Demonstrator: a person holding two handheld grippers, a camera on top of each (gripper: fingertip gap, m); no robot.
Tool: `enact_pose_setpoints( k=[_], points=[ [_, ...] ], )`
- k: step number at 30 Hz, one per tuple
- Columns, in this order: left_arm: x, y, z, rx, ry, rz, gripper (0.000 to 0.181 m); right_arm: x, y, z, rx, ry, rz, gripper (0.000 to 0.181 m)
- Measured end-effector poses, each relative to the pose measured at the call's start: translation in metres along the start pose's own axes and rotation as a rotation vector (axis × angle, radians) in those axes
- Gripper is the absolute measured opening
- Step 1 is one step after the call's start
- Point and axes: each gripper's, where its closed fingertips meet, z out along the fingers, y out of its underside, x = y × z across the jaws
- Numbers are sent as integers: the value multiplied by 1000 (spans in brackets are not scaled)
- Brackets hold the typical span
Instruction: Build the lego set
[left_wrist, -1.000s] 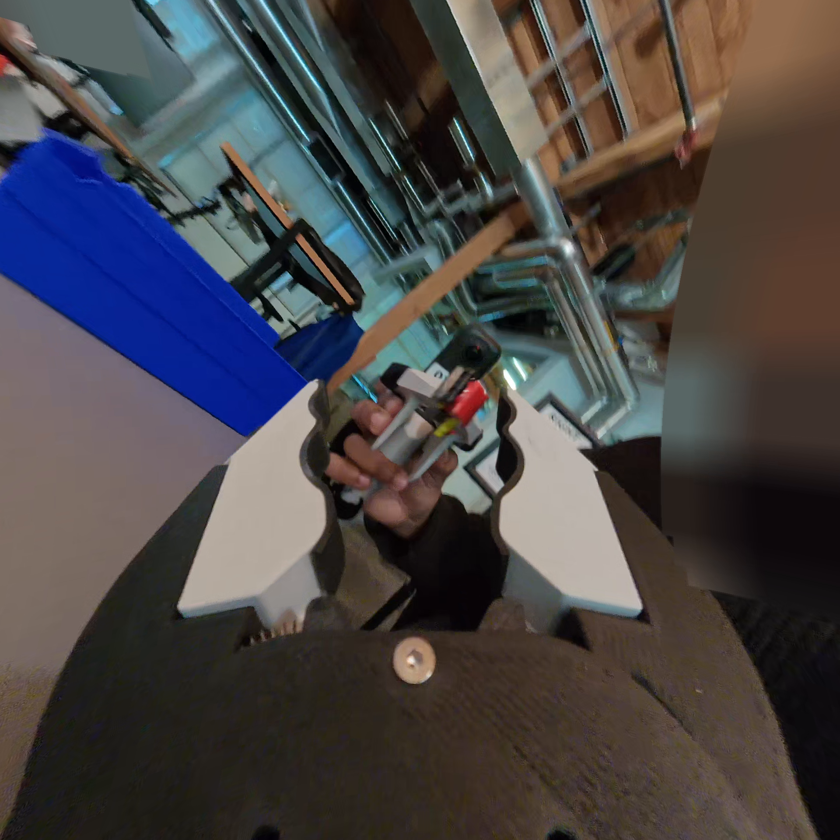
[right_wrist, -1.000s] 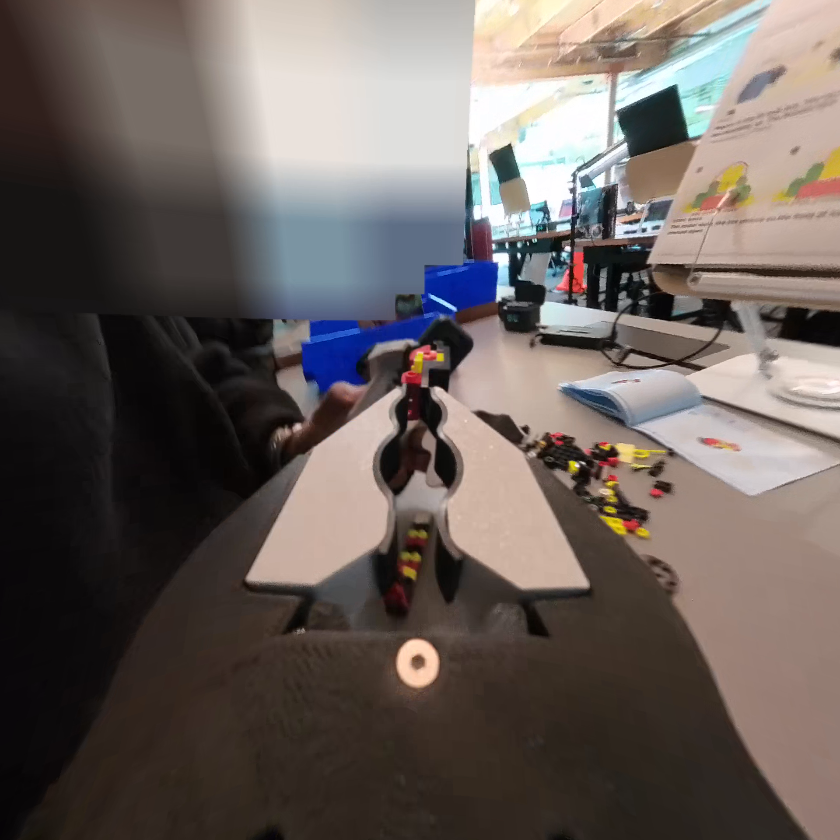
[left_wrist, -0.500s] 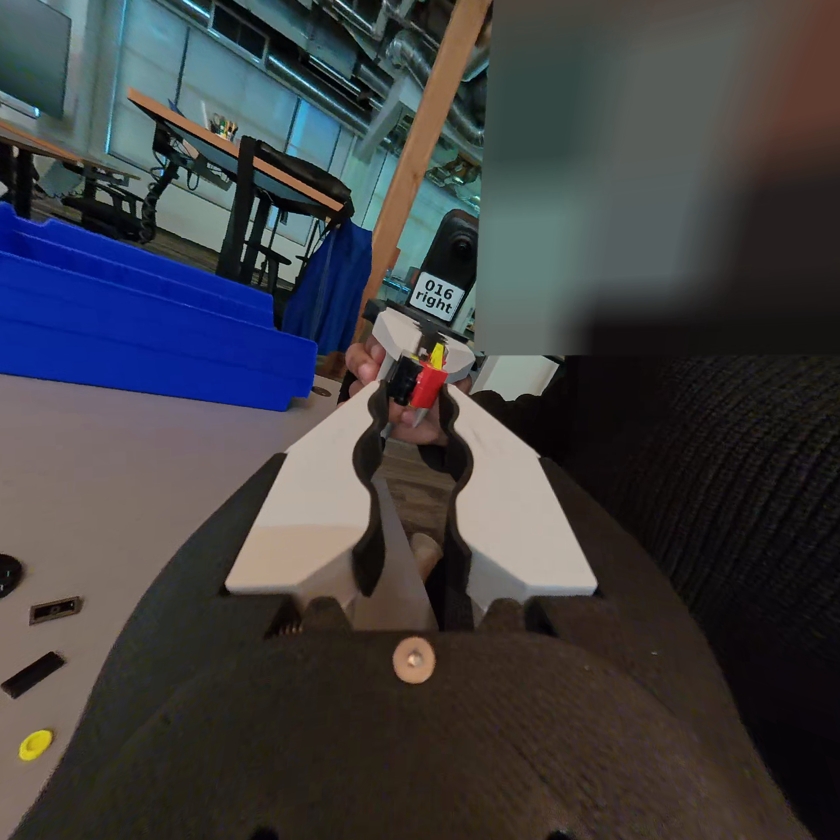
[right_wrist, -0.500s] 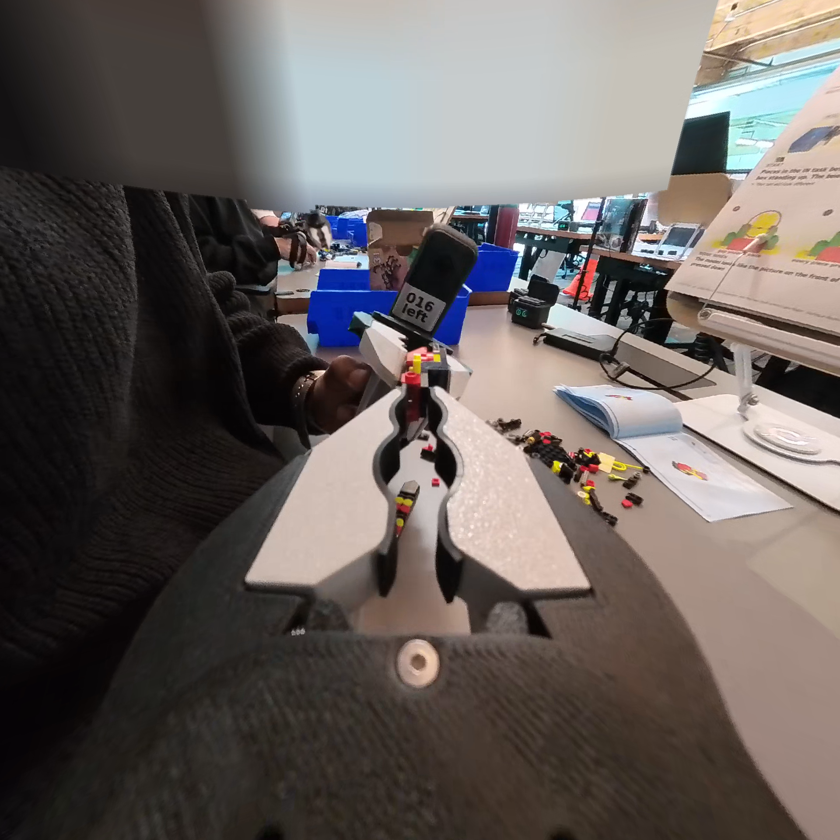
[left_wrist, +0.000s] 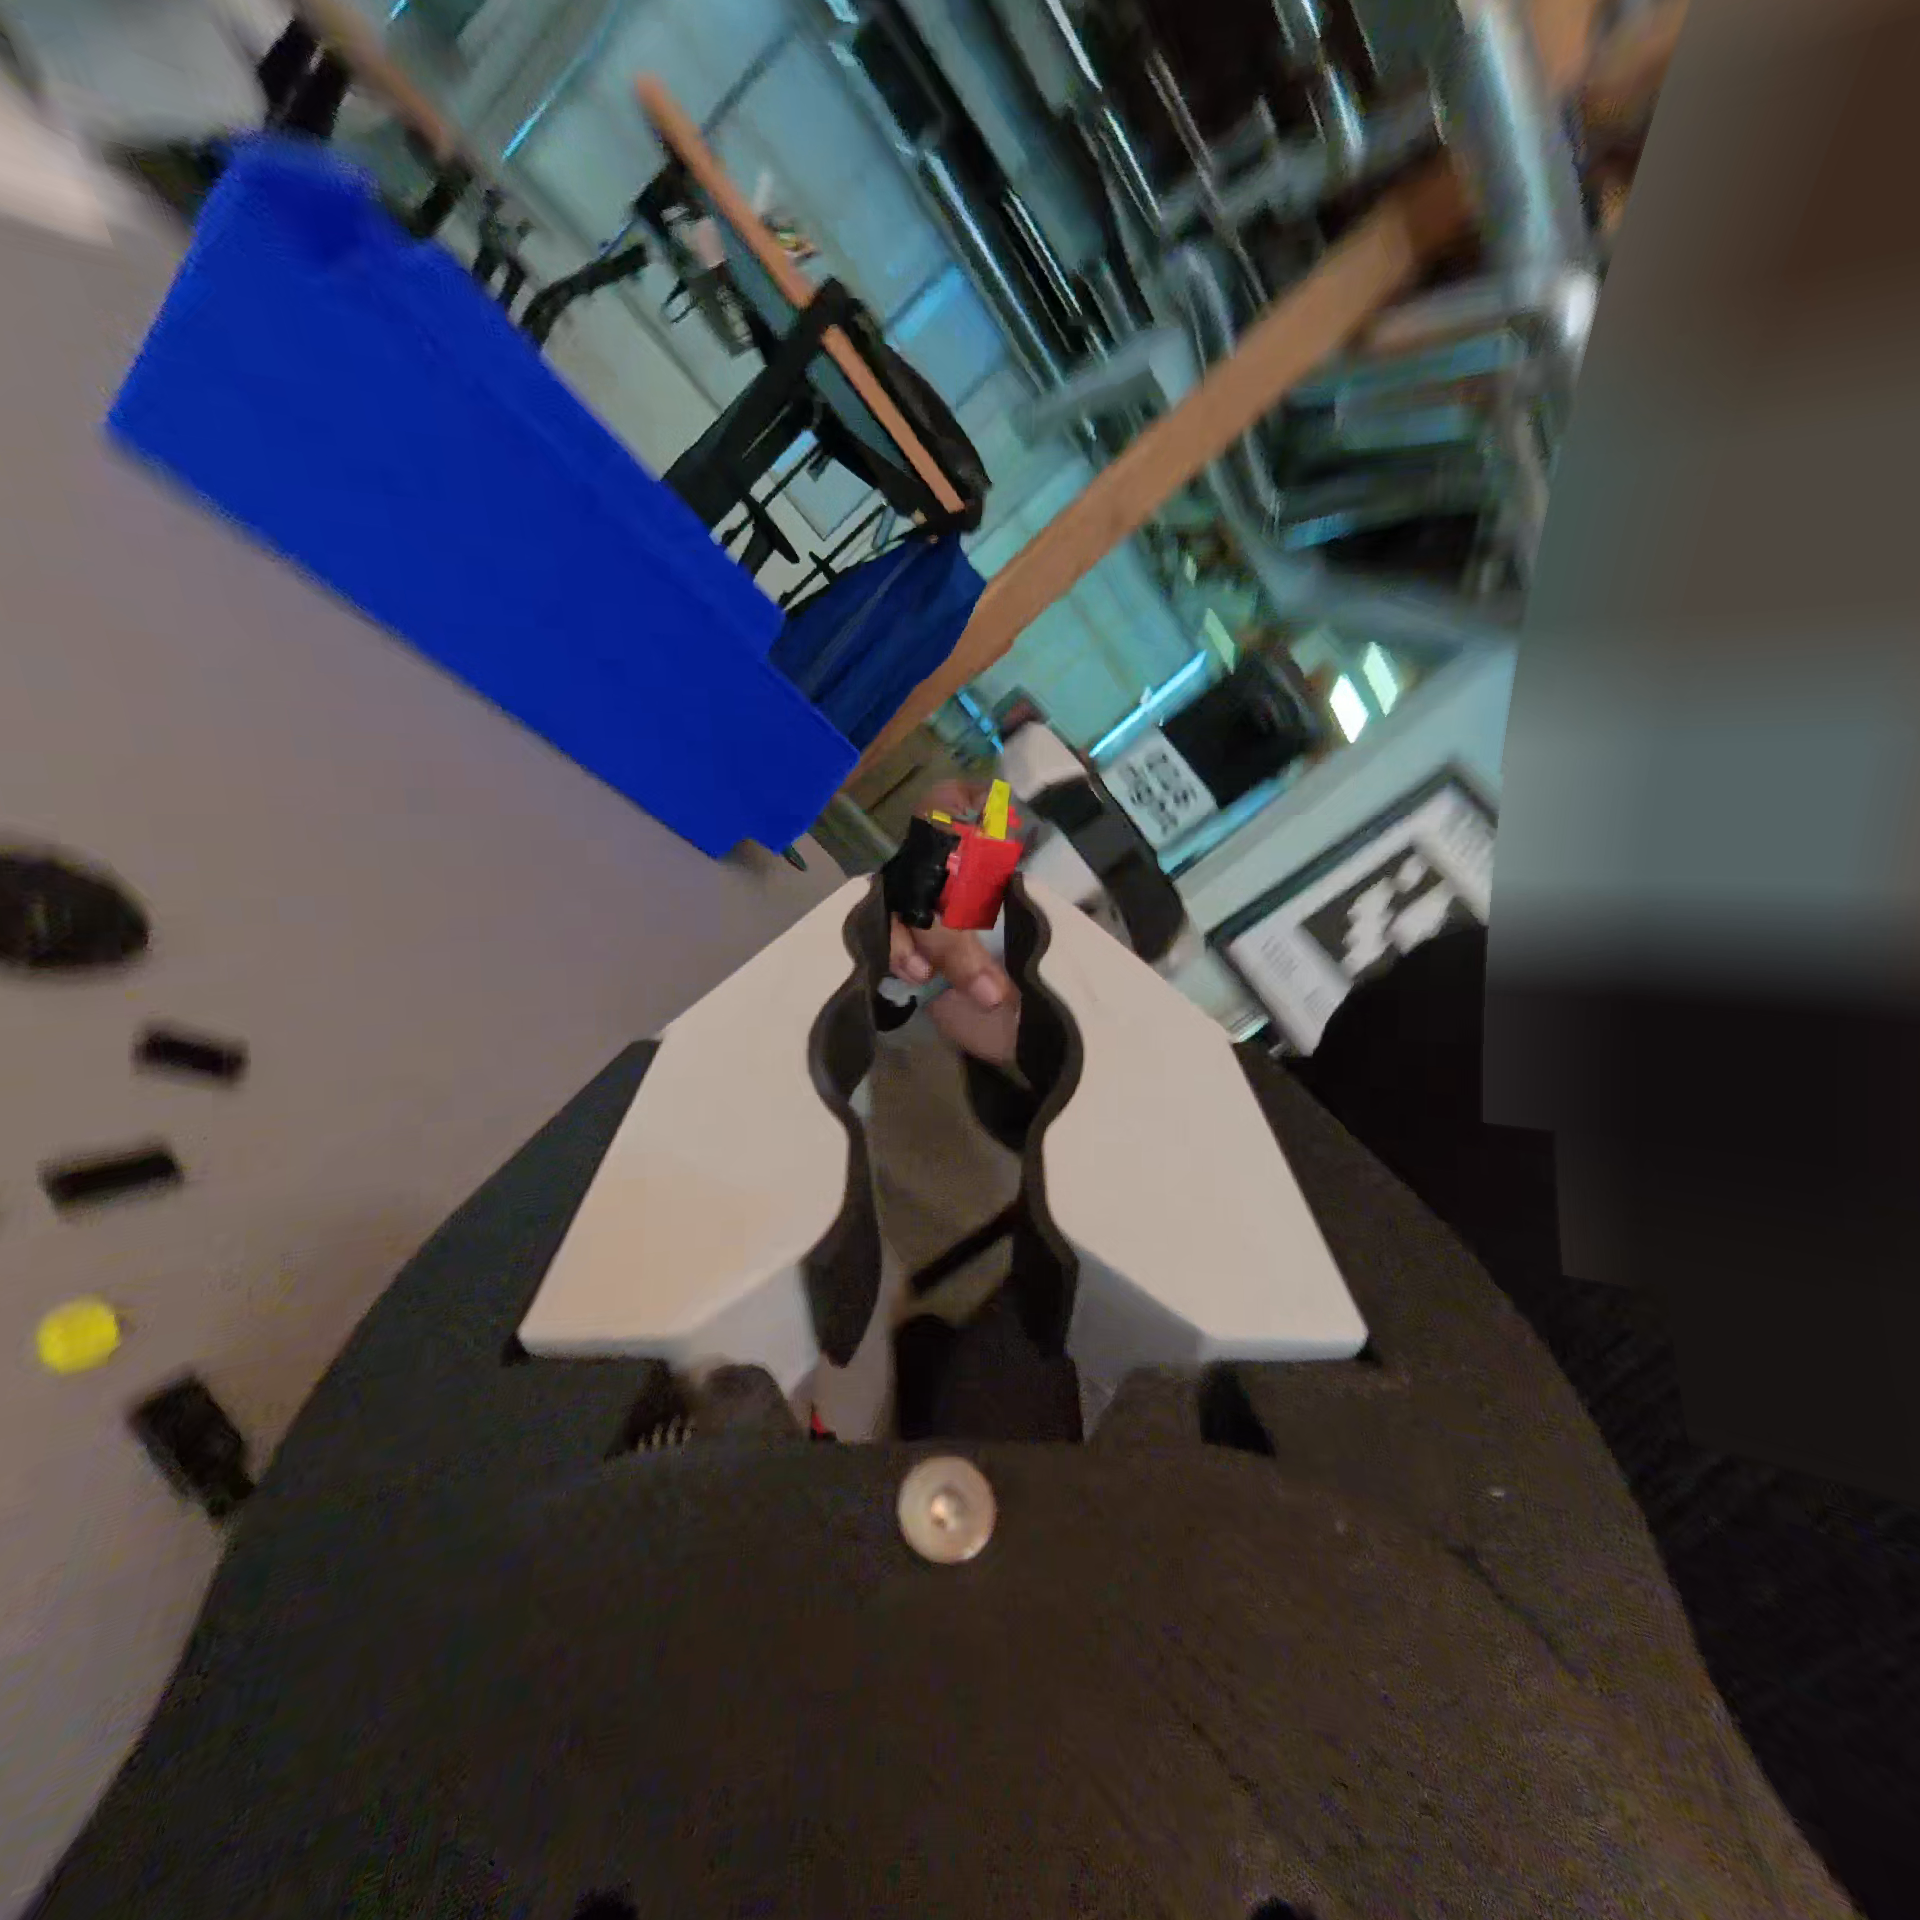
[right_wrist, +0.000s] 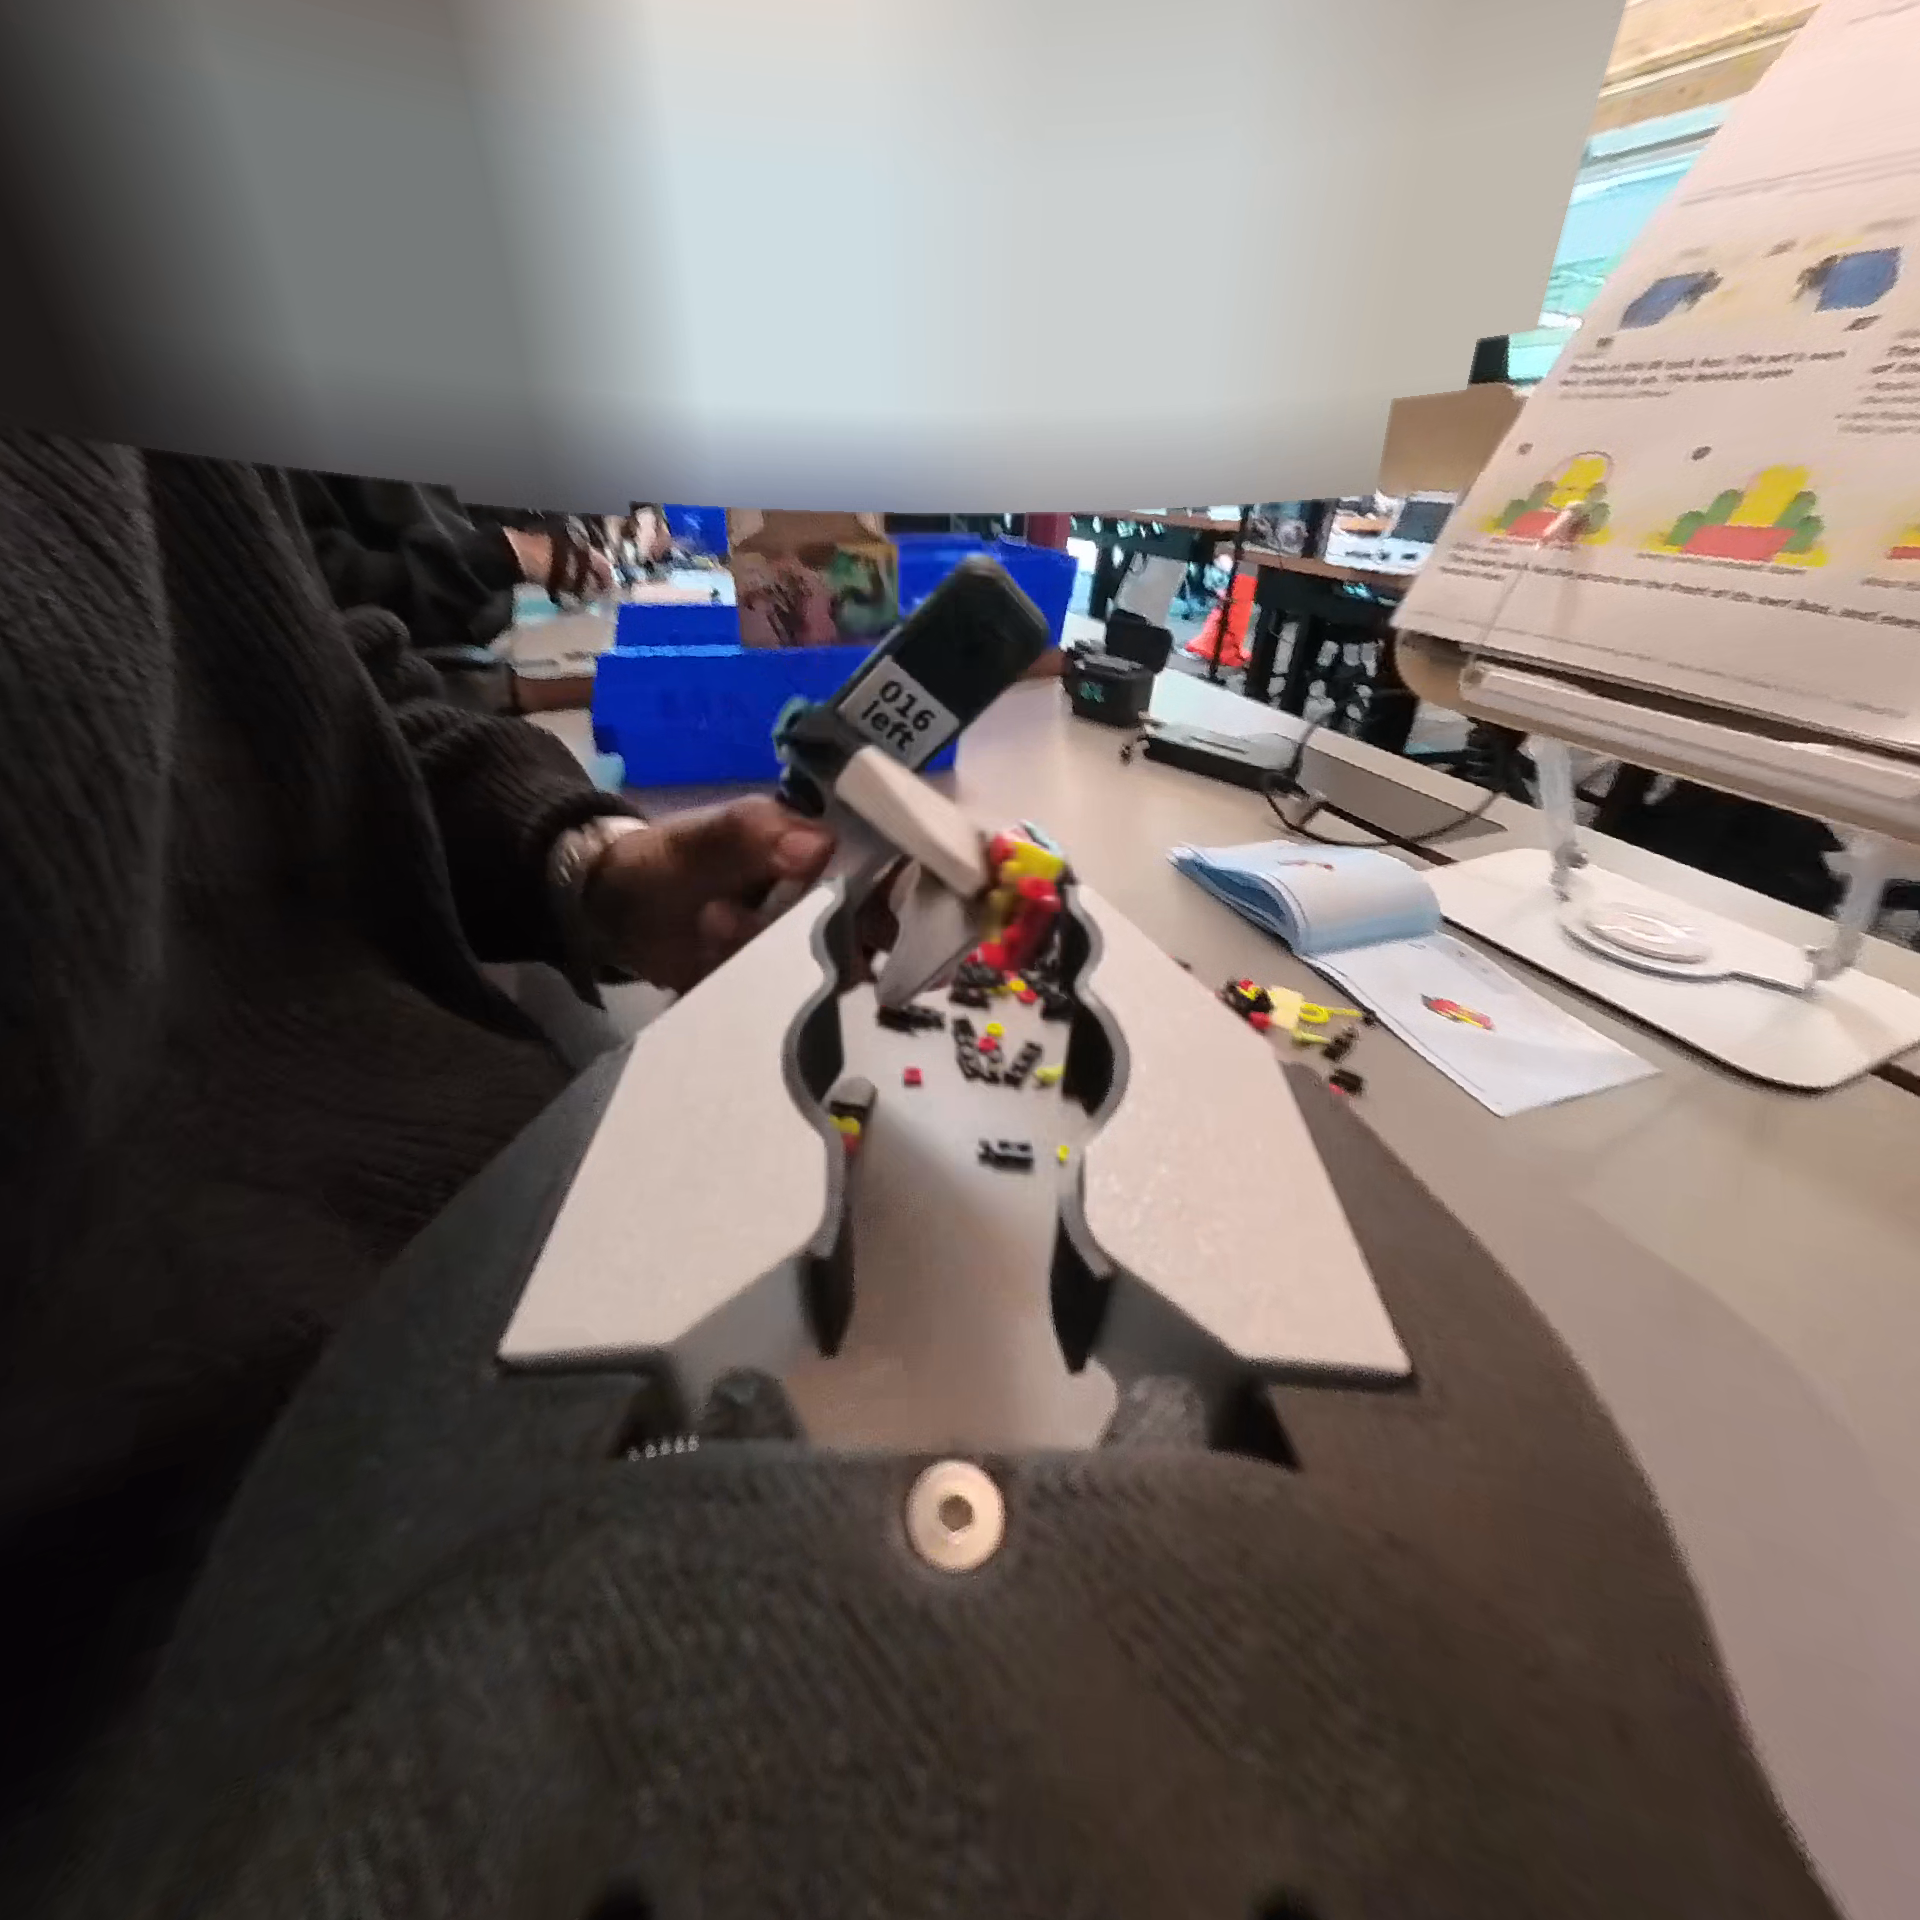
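Left claw (left_wrist: 951, 899) pinching small red-black-yellow lego sub-assembly (left_wrist: 961, 868) at fingertips, held above grey counter (left_wrist: 312, 831). Right claw (right_wrist: 961, 935) parted, holding nothing, tips bracketing assembly; contact unclear. Assembly lying at 12 o'clock from both claws. Loose bricks (right_wrist: 997, 1049) scattered on counter beneath.

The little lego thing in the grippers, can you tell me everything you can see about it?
The lego assembly is a small clump of shiny plastic bricks: red in the middle, black on one side, yellow bits on top. It is held up in the air above the grey table, not resting on it. The left gripper pinches it at its fingertips, and the right gripper has its tips around it too. Loose pieces lie on the table below. Finer detail is blurred.
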Motion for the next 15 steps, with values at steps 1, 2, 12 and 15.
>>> enact_pose_setpoints(
  k=[1,2,12,15],
  points=[
    [-13,2,-2,11,-19,-149,19,1,6,2,-39,15,-33,42],
    [-23,6,-4,18,-23,-275,19,1,13,4,-83,32,-72,44],
    [-22,35,5,-98,18,-471,19,11,59,14,-370,148,-351,35],
    [-24,38,4,-121,-4,-429,19,11,62,13,-376,133,-308,31]
  ],
)
